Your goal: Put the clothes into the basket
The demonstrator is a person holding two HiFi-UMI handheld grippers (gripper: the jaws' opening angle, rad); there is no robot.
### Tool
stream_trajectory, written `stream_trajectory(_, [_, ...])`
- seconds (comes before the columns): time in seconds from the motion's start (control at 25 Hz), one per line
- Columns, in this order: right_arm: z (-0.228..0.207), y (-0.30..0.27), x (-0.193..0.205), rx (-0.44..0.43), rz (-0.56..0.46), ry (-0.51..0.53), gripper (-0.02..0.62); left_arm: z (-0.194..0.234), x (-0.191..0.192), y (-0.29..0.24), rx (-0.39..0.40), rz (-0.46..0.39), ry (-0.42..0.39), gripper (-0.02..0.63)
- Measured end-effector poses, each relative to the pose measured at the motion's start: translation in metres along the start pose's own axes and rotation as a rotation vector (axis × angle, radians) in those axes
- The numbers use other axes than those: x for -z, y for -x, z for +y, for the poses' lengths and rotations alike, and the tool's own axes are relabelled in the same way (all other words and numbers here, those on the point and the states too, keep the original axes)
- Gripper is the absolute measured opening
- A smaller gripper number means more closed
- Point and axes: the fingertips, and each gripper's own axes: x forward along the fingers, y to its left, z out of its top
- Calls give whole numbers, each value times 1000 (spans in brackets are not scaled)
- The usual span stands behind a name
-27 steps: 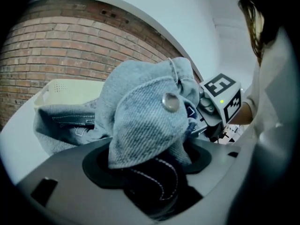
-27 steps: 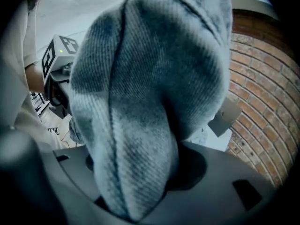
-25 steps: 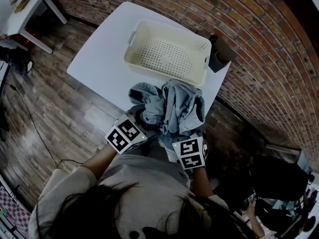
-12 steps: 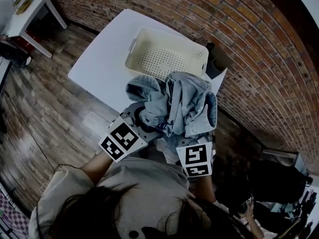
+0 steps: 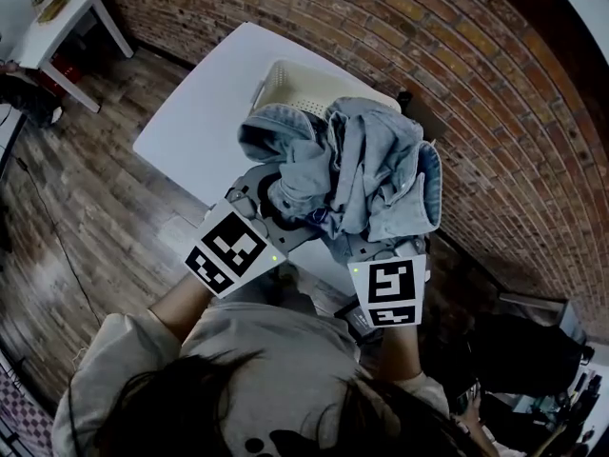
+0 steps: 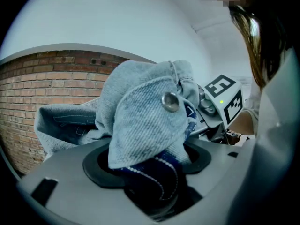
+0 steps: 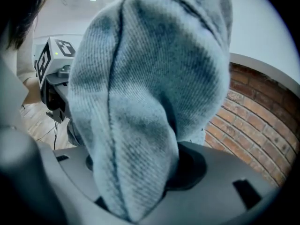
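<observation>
1. Denim garment: a crumpled pale-blue bundle held in the air over the near part of the white table. It covers most of the basket from the head view. A metal button shows on one fold, and a darker stitched hem hangs lowest.
2. Left gripper: its jaws are clamped on the dark hem and a pale fold of the garment. Its marker cube faces the camera.
3. Right gripper: its jaws are closed on a thick fold of the same garment, which fills its own view. Its marker cube sits just beside the person's sleeve.
4. Basket: cream plastic, standing on the table's far side; only its left rim and one corner show.
5. Surroundings: brick wall behind the table, wooden floor to the left, small white side table at the far corner.
</observation>
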Motion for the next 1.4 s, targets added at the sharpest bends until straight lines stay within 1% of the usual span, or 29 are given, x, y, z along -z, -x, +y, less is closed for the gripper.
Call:
stream_trajectory(0.28, [-37,-31,-36,38,-60,12,261,47,-33,-15,-41,-36,-56,311])
stream_trajectory(0.4, [-52,-51,-42,49,-72,-1,261,67,-39,-28,-45,-37,-69,311])
stream_trajectory(0.52, [-66,-77,-41,51,-64,-21,261,91,-36,-46,-41,-22,-61,311])
stream_trajectory(0.76, [-81,-122,-22,44,-44,-52,261,124,-14,-79,-53,6,-30,311])
stream_trajectory(0.88, [-92,-156,-12,36,-15,-68,261,149,-1,-101,-64,26,9,311])
stream_trajectory(1.08, [-102,-203,14,33,26,-103,261,181,27,-133,-80,46,30,311])
stream_trajectory(1.16, [-98,-216,33,23,58,-131,261,184,47,-144,-71,73,56,311])
stream_trajectory(1.28, [-87,-230,59,-14,110,-177,262,183,76,-154,-57,143,106,311])
stream_trajectory(1.4, [-79,-238,75,-55,165,-196,264,184,93,-159,-47,193,153,311])
